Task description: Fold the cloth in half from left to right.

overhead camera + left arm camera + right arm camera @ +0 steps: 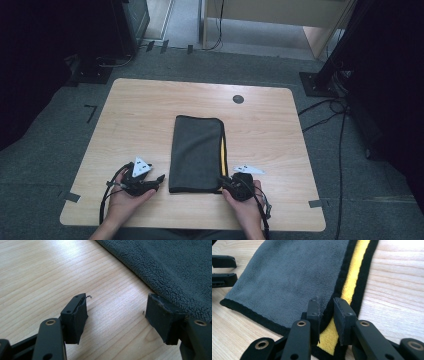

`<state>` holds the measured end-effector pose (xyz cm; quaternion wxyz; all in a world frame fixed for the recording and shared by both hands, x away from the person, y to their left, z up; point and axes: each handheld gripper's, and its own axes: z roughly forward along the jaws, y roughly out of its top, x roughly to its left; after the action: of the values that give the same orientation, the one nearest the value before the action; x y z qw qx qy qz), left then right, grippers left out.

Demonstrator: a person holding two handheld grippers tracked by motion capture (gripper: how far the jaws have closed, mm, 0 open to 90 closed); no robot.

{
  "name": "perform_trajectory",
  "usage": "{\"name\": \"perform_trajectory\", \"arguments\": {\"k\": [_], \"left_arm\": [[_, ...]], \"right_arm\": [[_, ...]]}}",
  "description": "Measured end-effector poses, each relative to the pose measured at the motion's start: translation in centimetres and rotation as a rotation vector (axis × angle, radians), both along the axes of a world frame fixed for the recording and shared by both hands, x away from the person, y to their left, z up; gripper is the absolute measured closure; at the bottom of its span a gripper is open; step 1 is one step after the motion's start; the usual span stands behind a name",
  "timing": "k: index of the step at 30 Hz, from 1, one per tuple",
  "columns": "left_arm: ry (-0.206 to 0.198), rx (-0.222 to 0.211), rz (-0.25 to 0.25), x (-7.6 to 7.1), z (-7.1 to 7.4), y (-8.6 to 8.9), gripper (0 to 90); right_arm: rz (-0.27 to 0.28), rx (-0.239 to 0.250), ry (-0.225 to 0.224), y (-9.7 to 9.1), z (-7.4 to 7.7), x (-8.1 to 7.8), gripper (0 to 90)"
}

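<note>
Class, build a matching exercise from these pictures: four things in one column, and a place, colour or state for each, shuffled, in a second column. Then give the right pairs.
Things
1. folded cloth
2. left gripper
3. right gripper
4. round dark spot

Descriptions
A. jaws wide apart over bare wood
B. on the table's far side
C. grey on top, yellow strip along one edge
D. jaws narrowly apart at the cloth's black-edged corner

Pairs: 1-C, 2-A, 3-D, 4-B
</note>
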<state>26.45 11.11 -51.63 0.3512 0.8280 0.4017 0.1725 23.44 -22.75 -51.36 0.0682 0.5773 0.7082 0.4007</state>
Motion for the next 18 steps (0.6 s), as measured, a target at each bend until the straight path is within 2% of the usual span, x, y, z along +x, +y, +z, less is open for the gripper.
{"name": "perform_trajectory", "arguments": {"k": [4,8,11,18], "left_arm": [[0.0,-0.001,0.0,0.0,0.0,0.0,33.9],[-0.001,0.0,0.0,0.0,0.0,0.0,34.0],[-0.002,0.0,0.001,0.0,0.0,0.0,34.0],[-0.001,0.001,-0.001,0.0,0.0,0.0,34.0]], "right_arm": [[0.0,-0.013,-0.006,0.3,0.0,-0.1,79.1],[0.005,-0.045,-0.036,0.7,0.1,-0.2,87.1],[0.007,-0.061,-0.057,1.0,0.4,-0.4,88.9],[0.002,-0.057,-0.103,0.6,1.7,-0.8,89.4]]}}
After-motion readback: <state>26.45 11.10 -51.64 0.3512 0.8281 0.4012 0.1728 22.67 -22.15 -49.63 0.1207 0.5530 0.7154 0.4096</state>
